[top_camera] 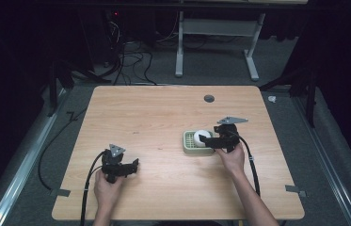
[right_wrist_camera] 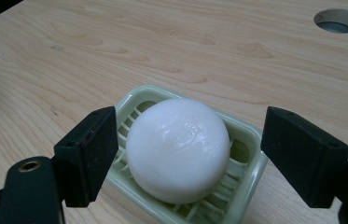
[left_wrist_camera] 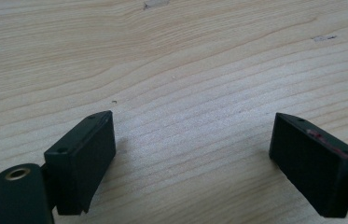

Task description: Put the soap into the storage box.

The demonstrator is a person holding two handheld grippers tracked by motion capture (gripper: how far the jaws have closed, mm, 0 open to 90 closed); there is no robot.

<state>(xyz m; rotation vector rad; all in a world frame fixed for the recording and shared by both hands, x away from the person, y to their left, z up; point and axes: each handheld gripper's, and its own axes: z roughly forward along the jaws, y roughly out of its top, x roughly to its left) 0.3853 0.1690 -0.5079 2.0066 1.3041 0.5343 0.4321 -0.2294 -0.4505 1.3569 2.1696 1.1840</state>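
Black, blocky pads of the right gripper (right_wrist_camera: 188, 158) nearest the lens in the right gripper view, spread wide to either side of a round, smooth white bar of soap (right_wrist_camera: 177, 148) and not touching it. Faint embossed mark on the soap's domed top. Soap seated in a pale green rectangular plastic soap dish (right_wrist_camera: 248, 158) with a slatted floor, resting flat on the light wooden tabletop (right_wrist_camera: 115, 51). Round grommet hole (right_wrist_camera: 339, 20) in the wood far behind, well apart from the dish.

From the high view: same dish (top_camera: 188, 141) right of the table's middle, soap (top_camera: 202, 136) at its right half, right gripper (top_camera: 209, 139) at the dish's right edge with a jaw reaching over the soap, held by the right hand (top_camera: 232, 157), grey three-cornered plate on top, black cable trailing back toward the near edge. Left gripper (top_camera: 135, 166) low over the near-left part of the tabletop (top_camera: 163, 108), well apart from dish and soap, gripped by the left hand (top_camera: 106, 186), cable looping off to the left. Grommet hole (top_camera: 209, 98) near the far edge.

Left gripper view: left gripper (left_wrist_camera: 192, 154) spread wide, holding nothing, bare wood grain (left_wrist_camera: 185, 70) between and beyond the two black pads.
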